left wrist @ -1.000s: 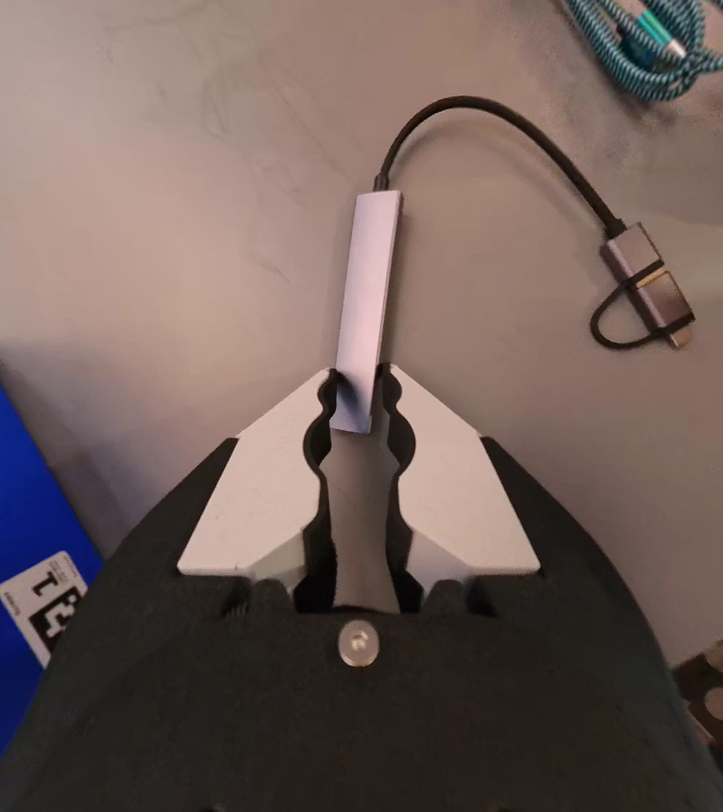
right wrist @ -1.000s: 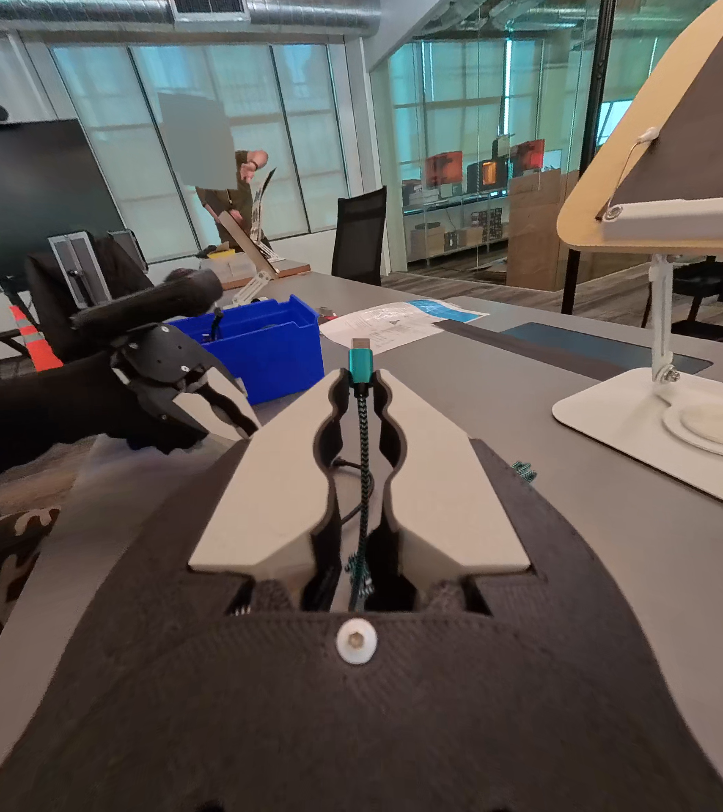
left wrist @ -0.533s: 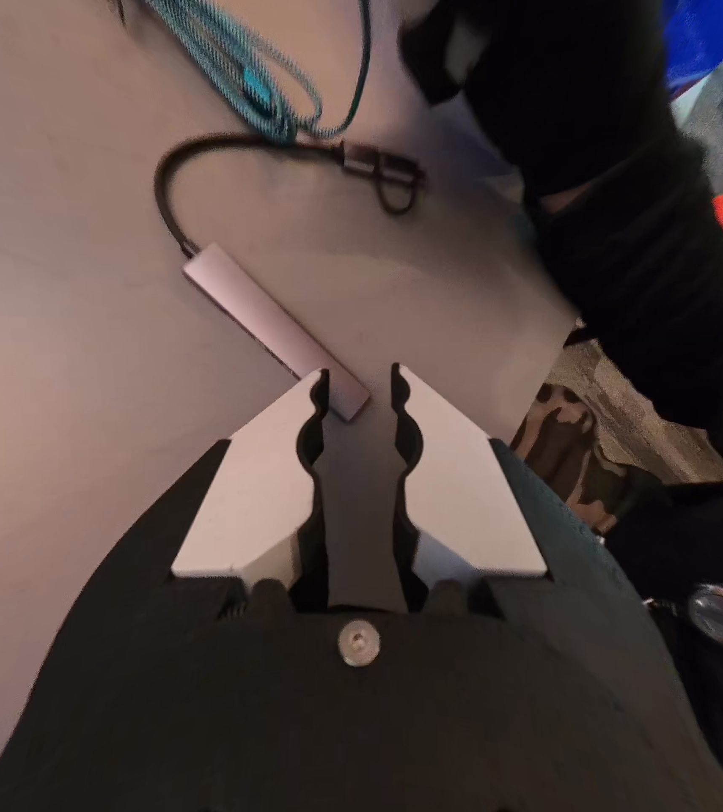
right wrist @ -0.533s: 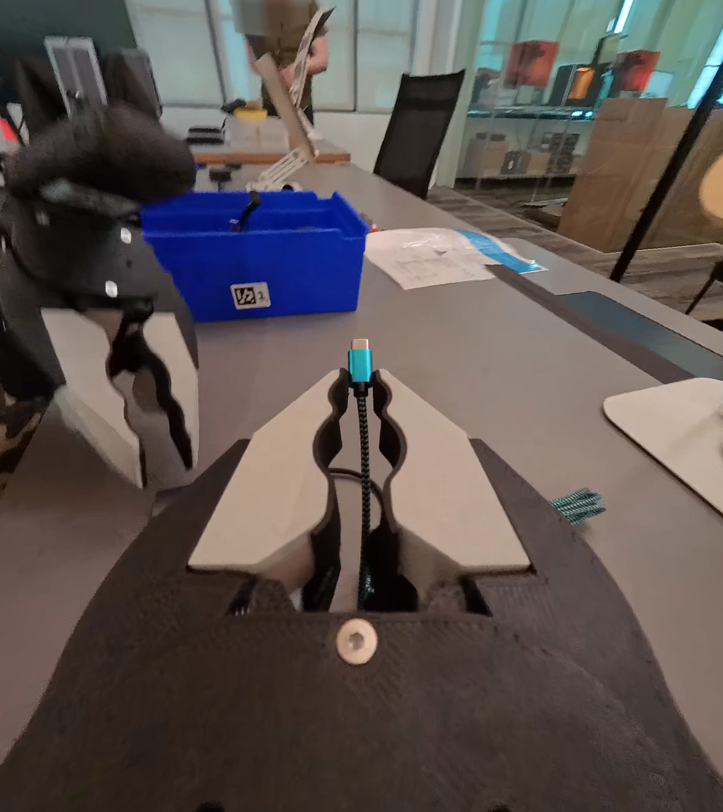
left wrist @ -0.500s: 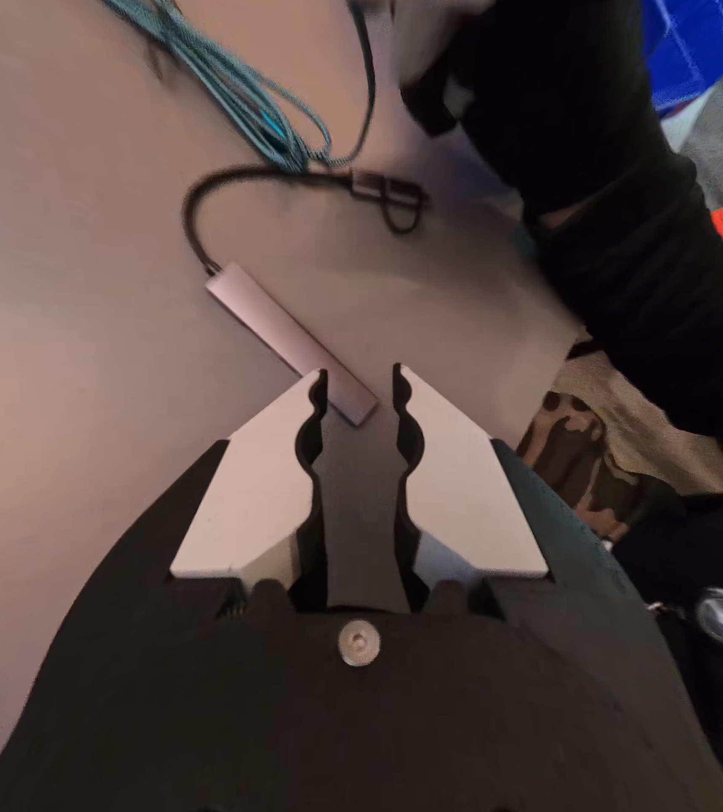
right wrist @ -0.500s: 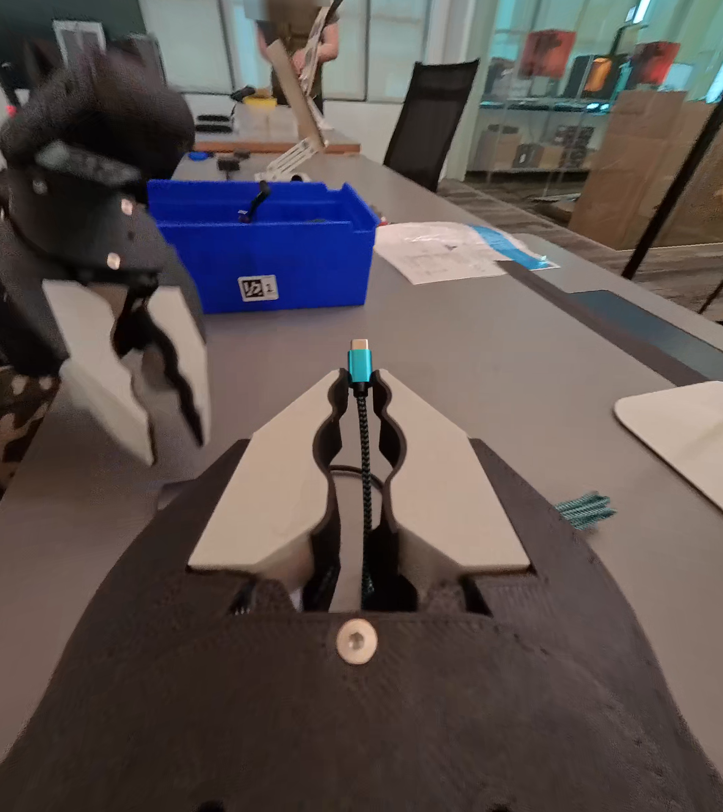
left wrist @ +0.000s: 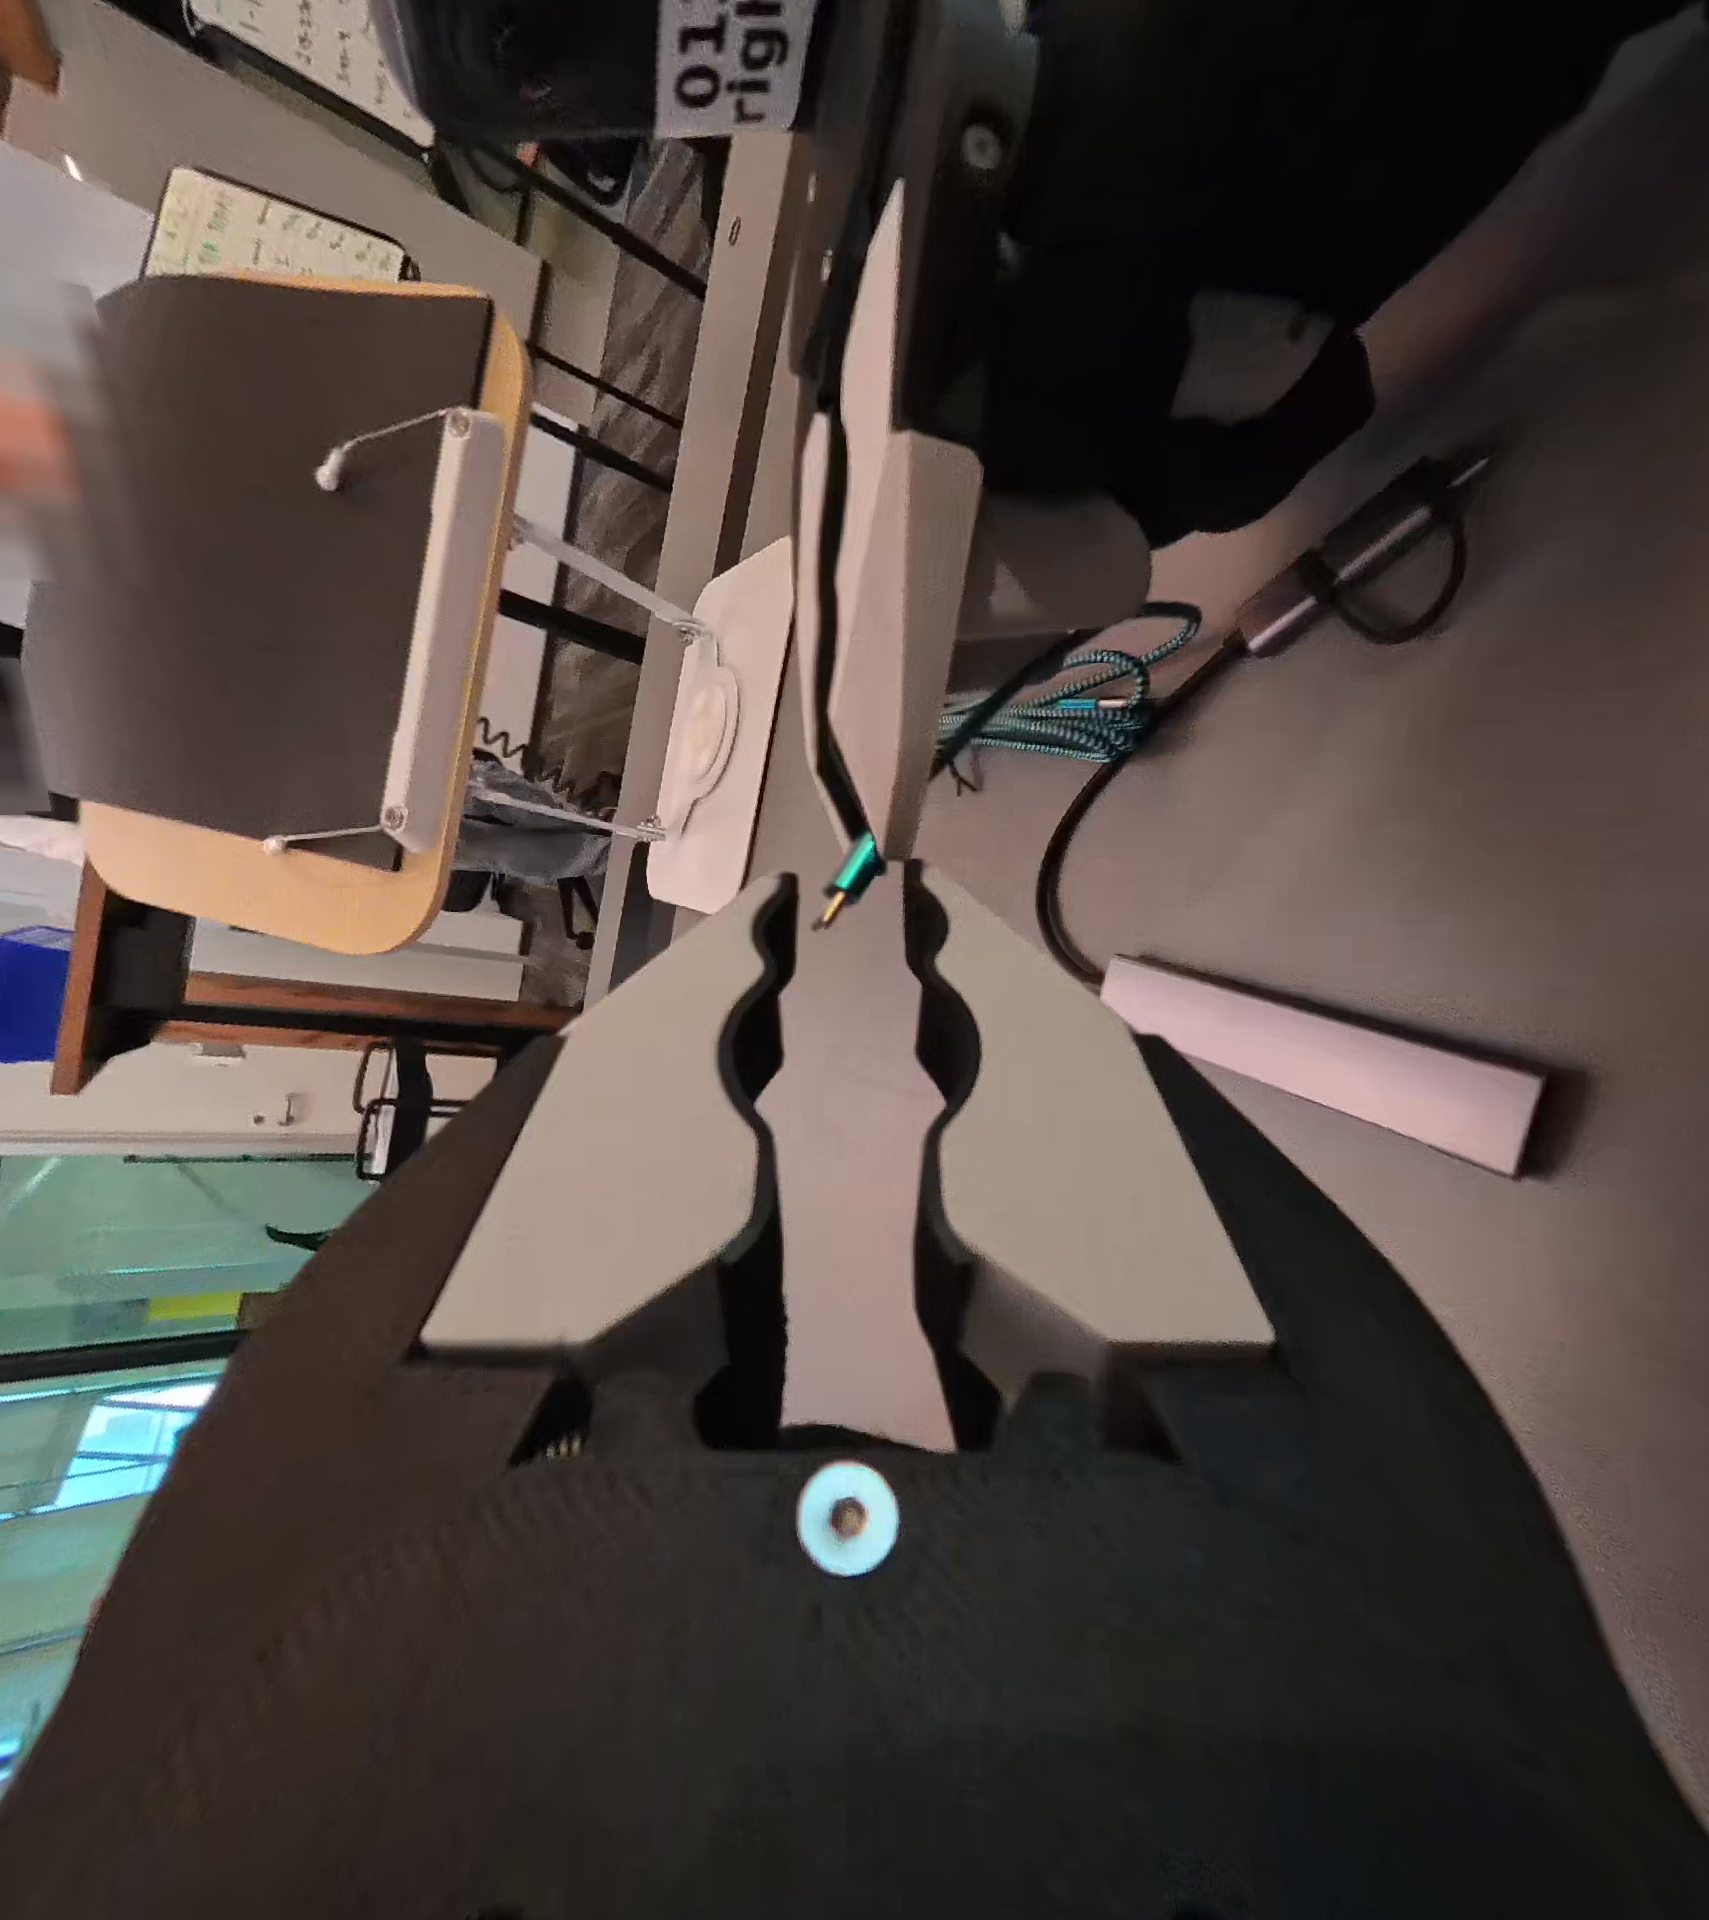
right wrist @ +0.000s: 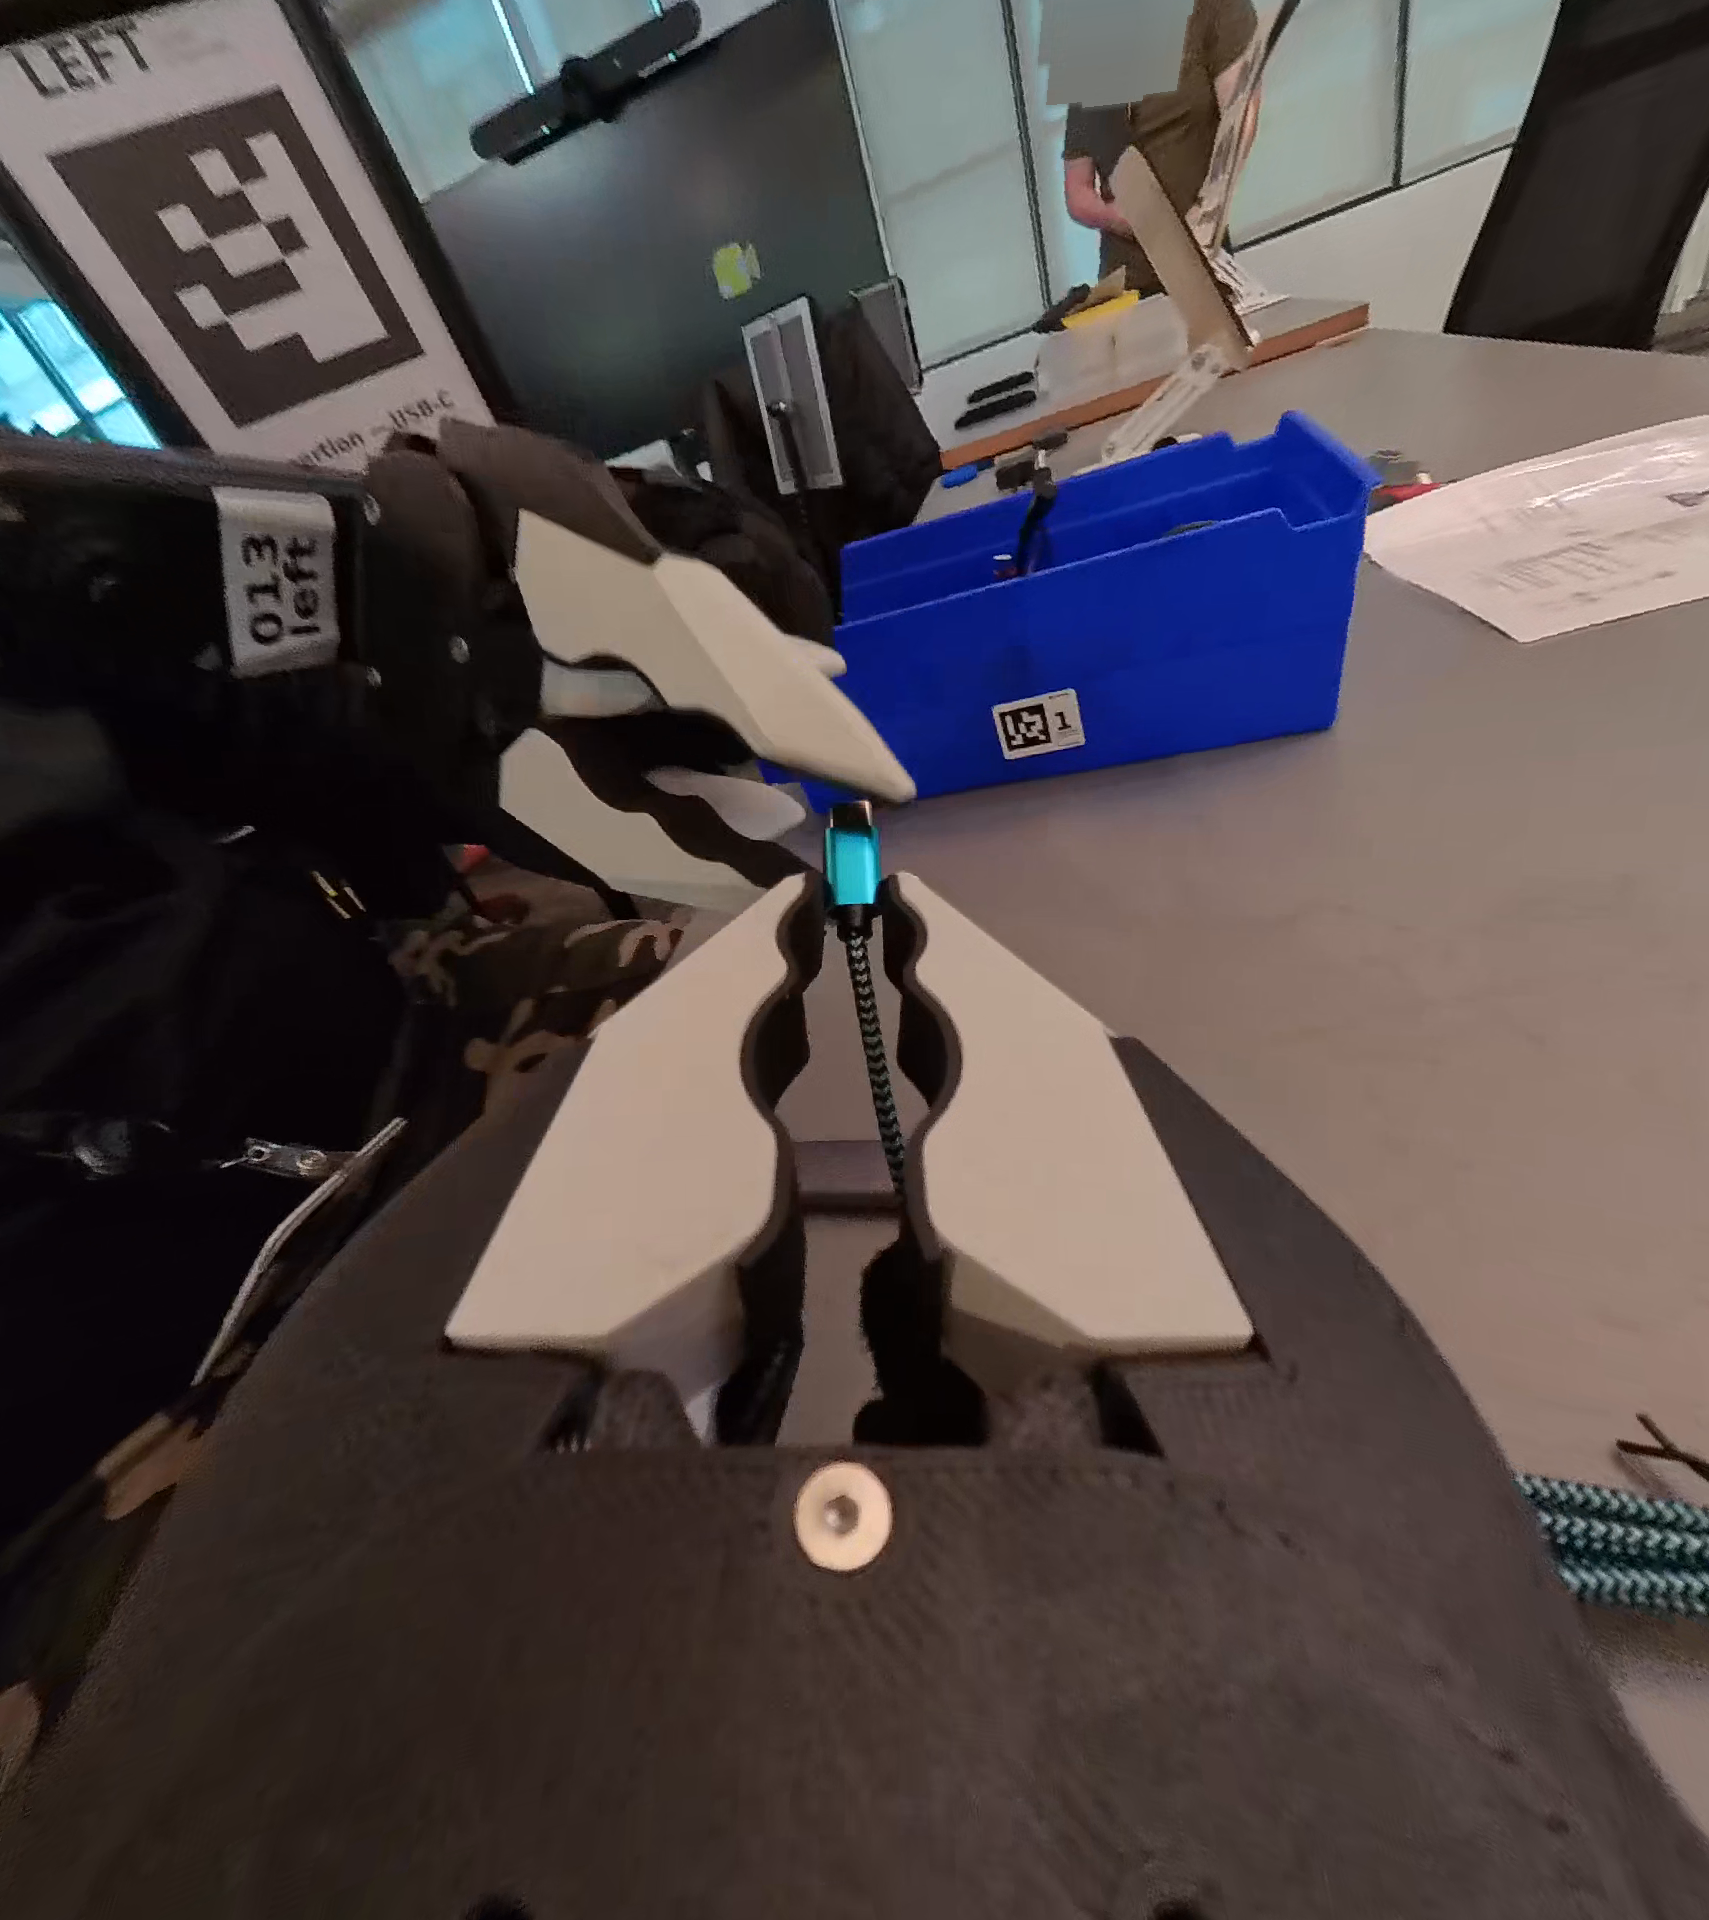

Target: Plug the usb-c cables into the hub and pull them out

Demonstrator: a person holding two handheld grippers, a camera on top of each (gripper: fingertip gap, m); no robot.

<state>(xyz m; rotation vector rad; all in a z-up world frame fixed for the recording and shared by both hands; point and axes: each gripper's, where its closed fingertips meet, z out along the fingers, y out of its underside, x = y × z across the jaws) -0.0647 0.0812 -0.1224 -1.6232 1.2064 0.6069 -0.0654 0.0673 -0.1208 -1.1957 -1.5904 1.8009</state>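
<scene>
Grey tabletop (right wrist: pixel 1349 987) is stretching through an open office with glass walls and a dark screen behind.

Right claw (right wrist: pixel 848 883) is clamping on a usb-c cable (right wrist: pixel 869 1023), its fingers pressed together around the teal plug shell (right wrist: pixel 848 854), with the metal tip sticking out past the fingertips and the black-and-teal braided cord running back between the fingers into the claw's body. Left claw (left wrist: pixel 848 883) is standing apart, nothing between its fingers; in the right wrist view it is hanging just beyond the plug tip, its upper finger (right wrist: pixel 725 665) almost over it, though whether they are touching cannot be told.

In the left wrist view the plug (left wrist: pixel 850 878) is pointing into the gap of the left claw. Off to the side the hub (left wrist: pixel 1328 1060), a slim silver bar, is lying flat on the tabletop, apart from both claws, its black lead (left wrist: pixel 1063 862) curving away to a grey adapter plug (left wrist: pixel 1349 582). Its port side is facing away, so the sockets are not showing. A bundle of teal braided cable (left wrist: pixel 1058 717) is lying near that lead, partly hidden behind the right claw. A blue bin (right wrist: pixel 1141 623) is sitting farther back, its contents hard to make out.
</scene>
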